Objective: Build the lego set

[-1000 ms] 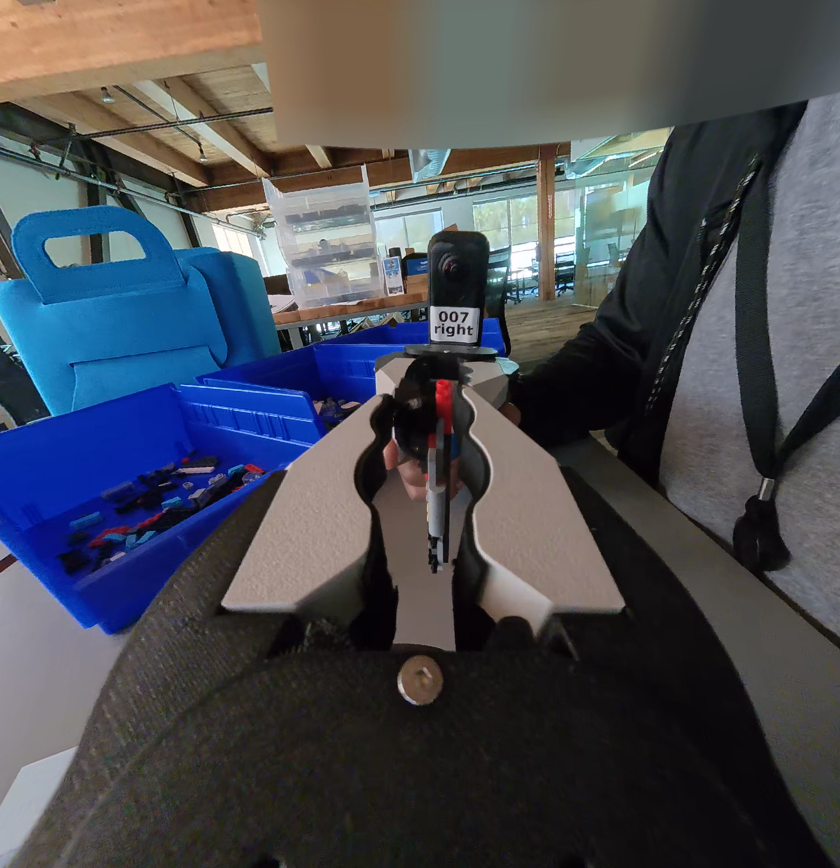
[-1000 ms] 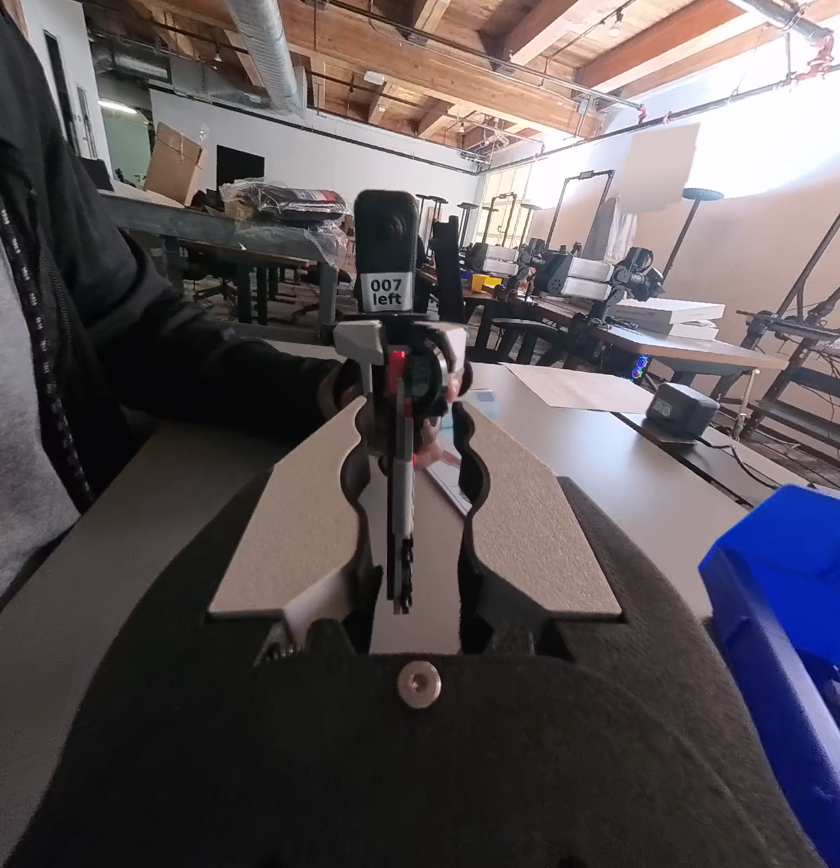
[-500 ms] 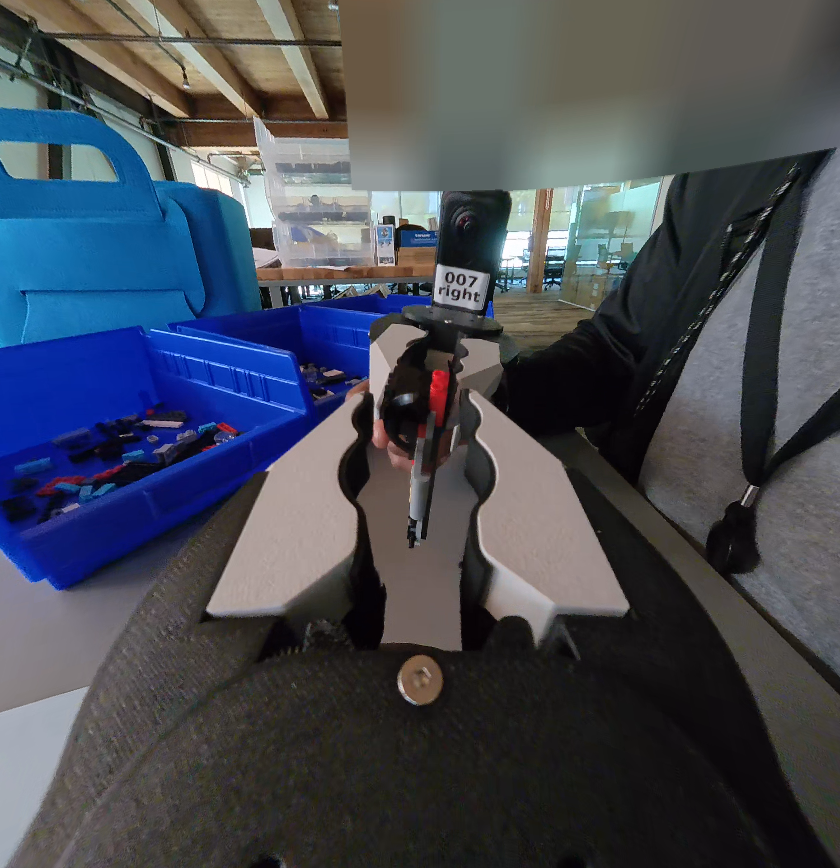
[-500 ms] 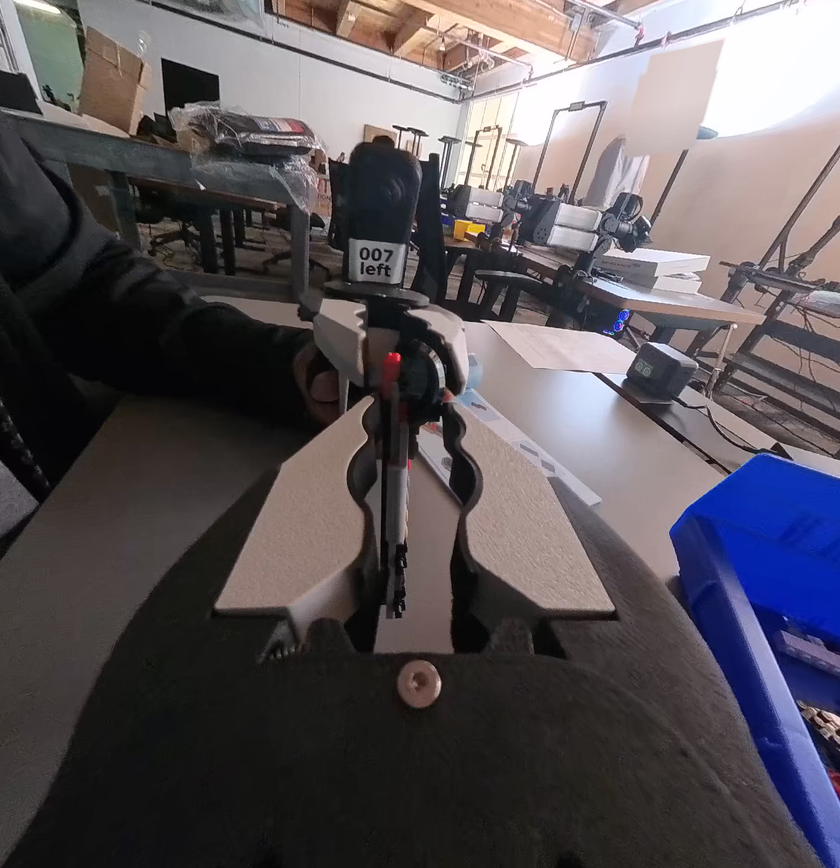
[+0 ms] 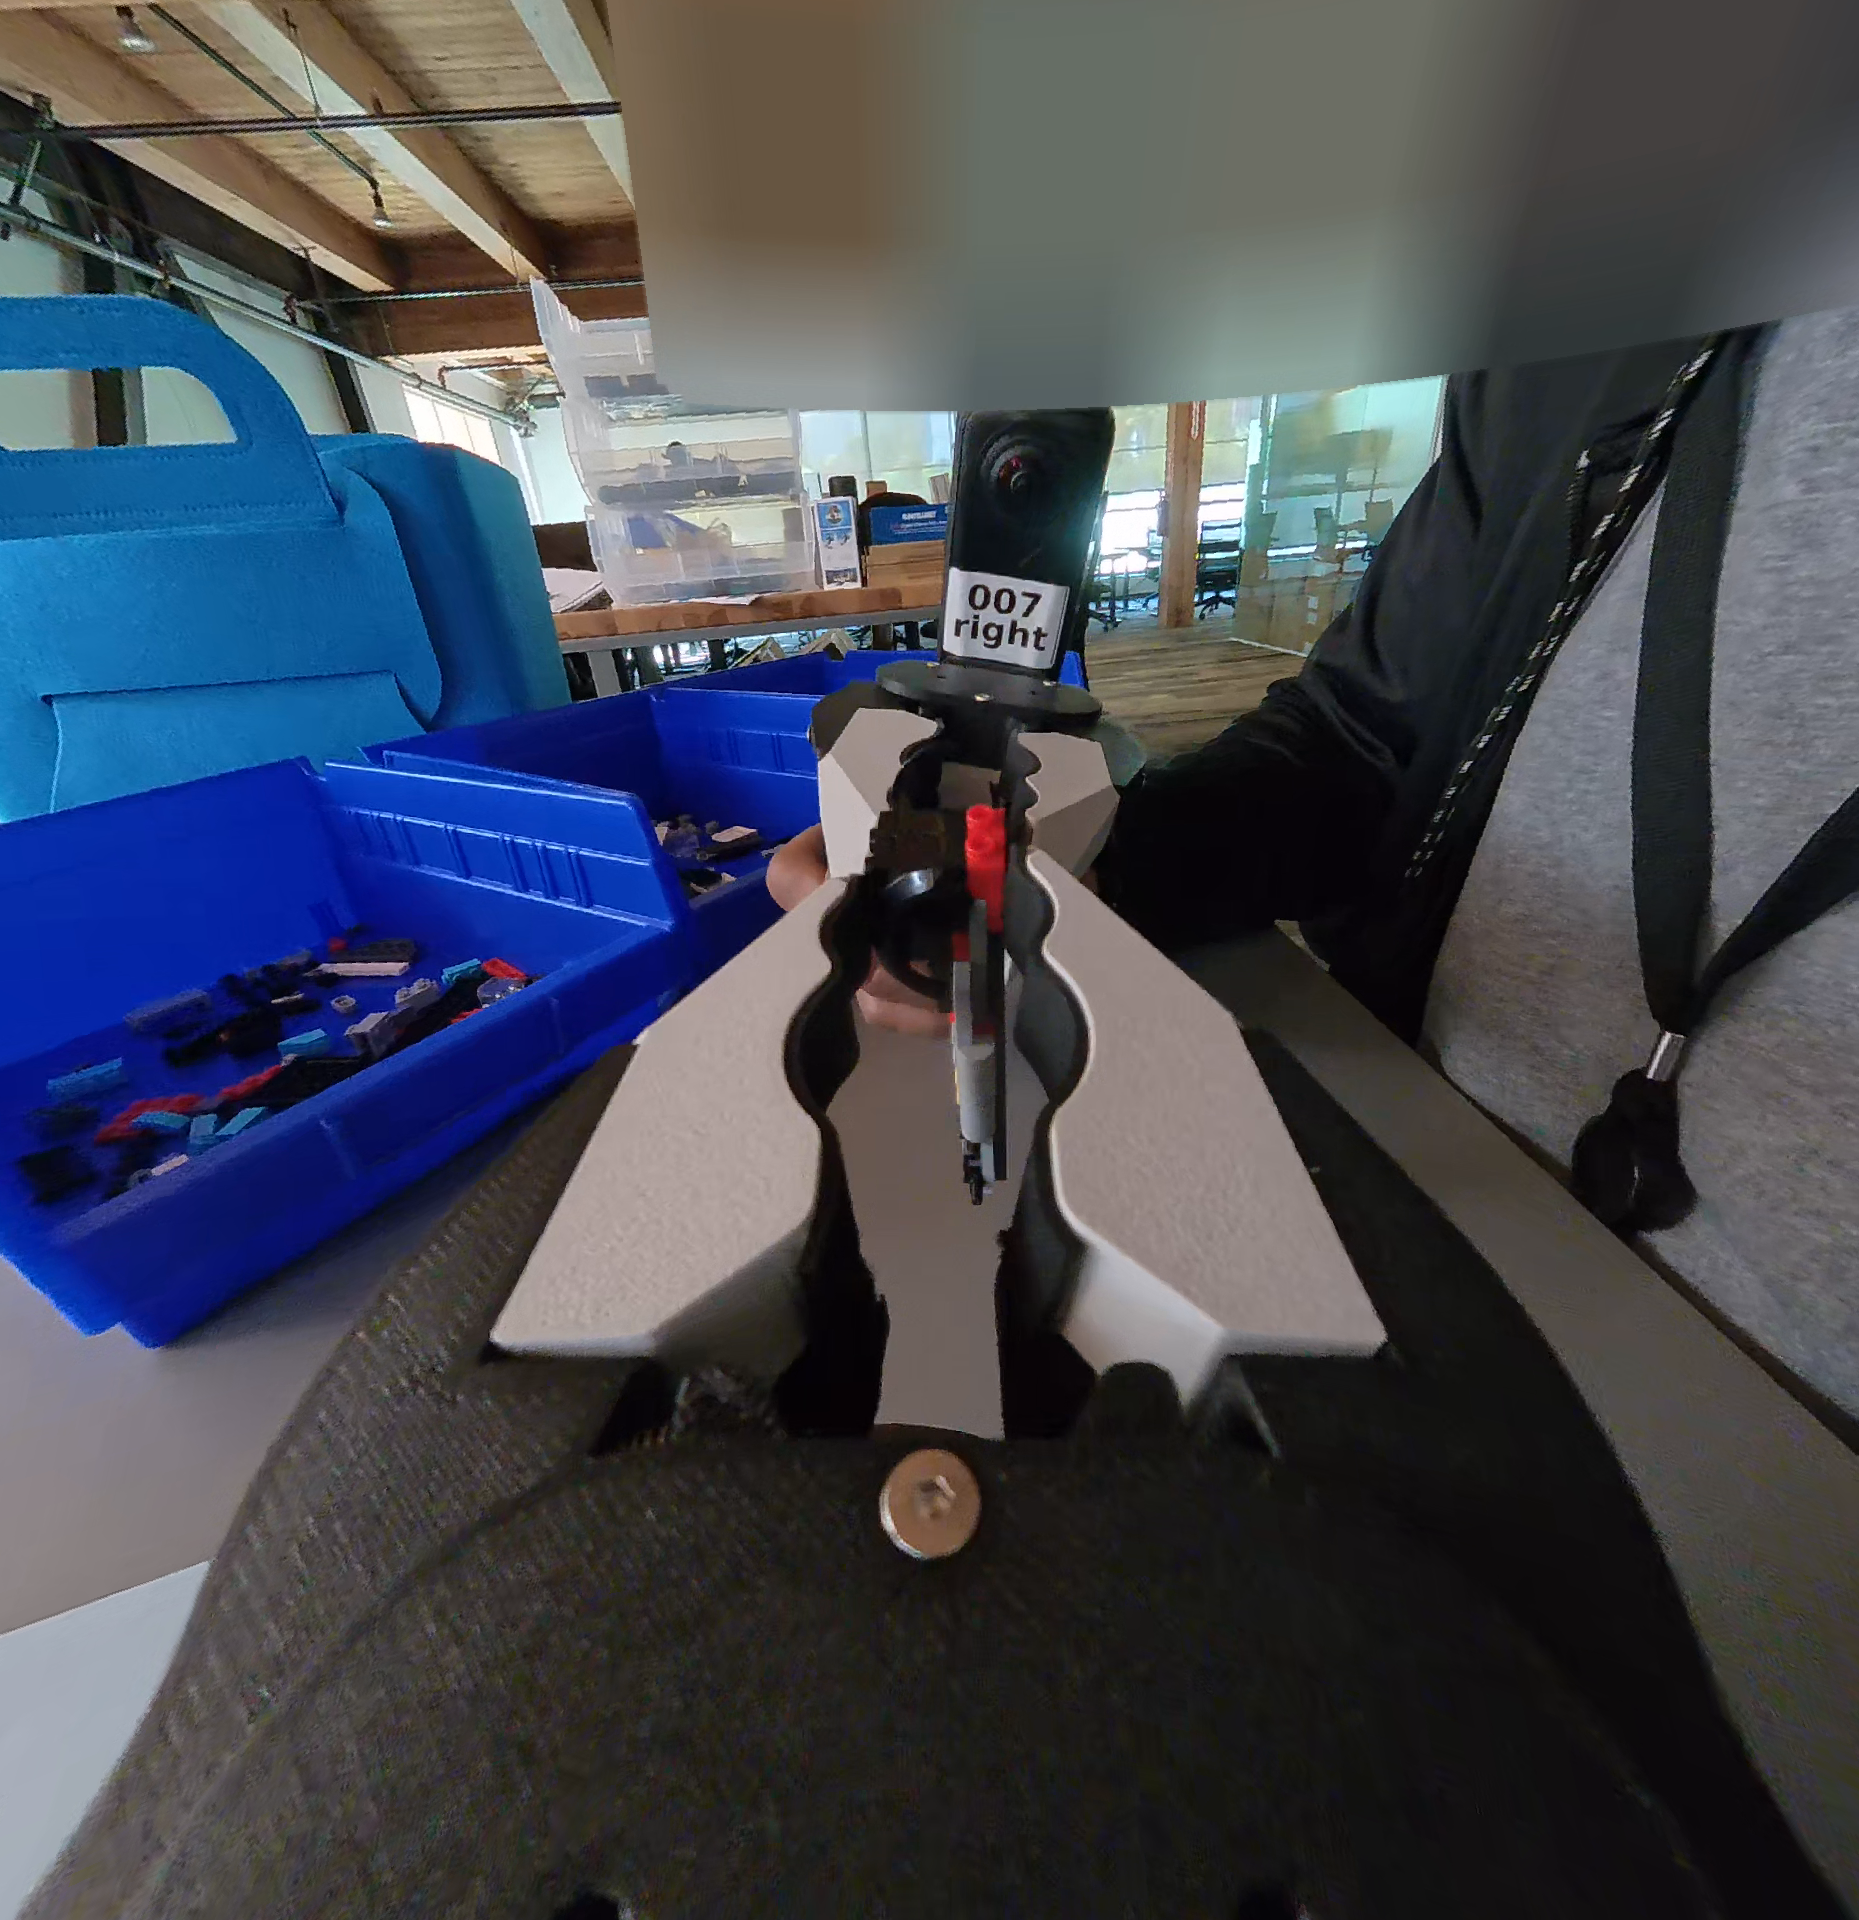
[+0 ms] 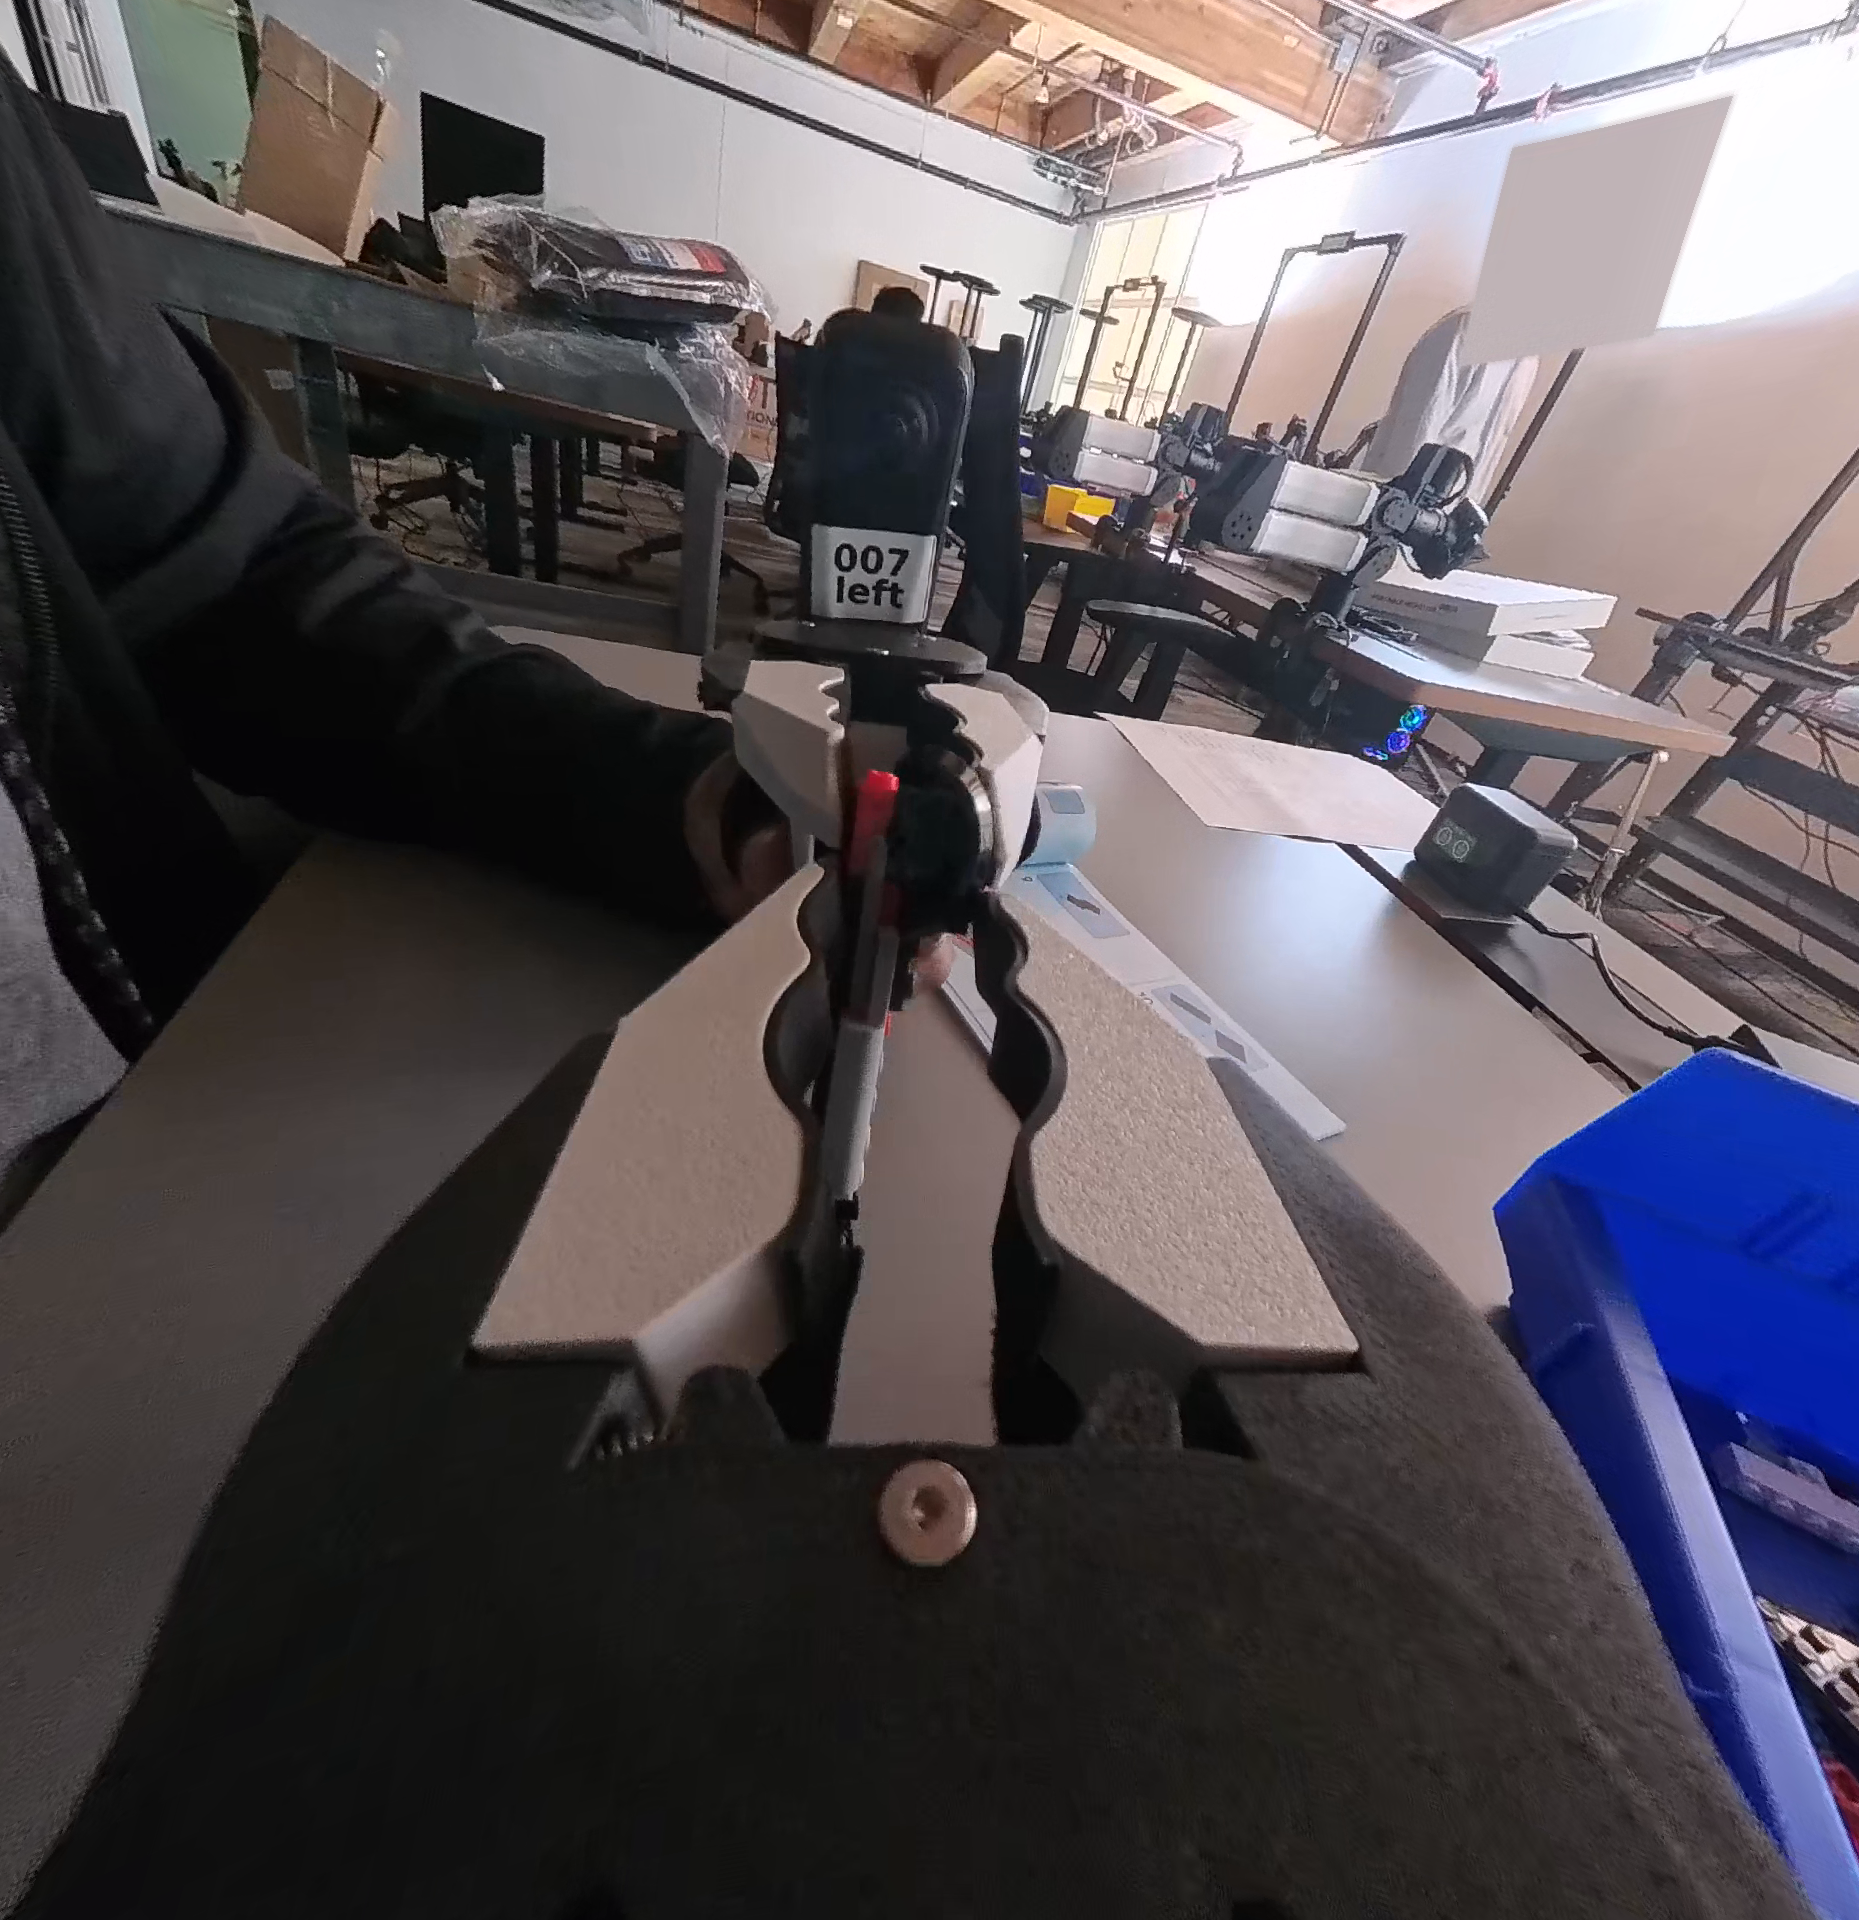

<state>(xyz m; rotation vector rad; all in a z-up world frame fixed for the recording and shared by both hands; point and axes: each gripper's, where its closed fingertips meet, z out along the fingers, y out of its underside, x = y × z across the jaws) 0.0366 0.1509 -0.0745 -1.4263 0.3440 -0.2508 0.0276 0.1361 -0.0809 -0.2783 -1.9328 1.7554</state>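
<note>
Left wrist view: left gripper point(image 5: 940, 997) stands parted; the thin red-grey-black lego strip assembly point(image 5: 979, 1023) lies lengthwise between its fingers, against the right one, far end at the right gripper point(image 5: 961, 800).

Right wrist view: right gripper point(image 6: 909, 997) parted too, strip against its left finger point(image 6: 696, 1122); whether either clamps it is unclear.

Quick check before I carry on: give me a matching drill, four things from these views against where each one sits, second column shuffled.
Things:
1. loose bricks
2. lego assembly
3. paper sheet
4. black box

Places:
a. raised off the table, edge-on to the camera
b. lying flat on the table
c. in the blue bin
d. standing on the table, cable attached

Pairs: 1-c, 2-a, 3-b, 4-d
</note>
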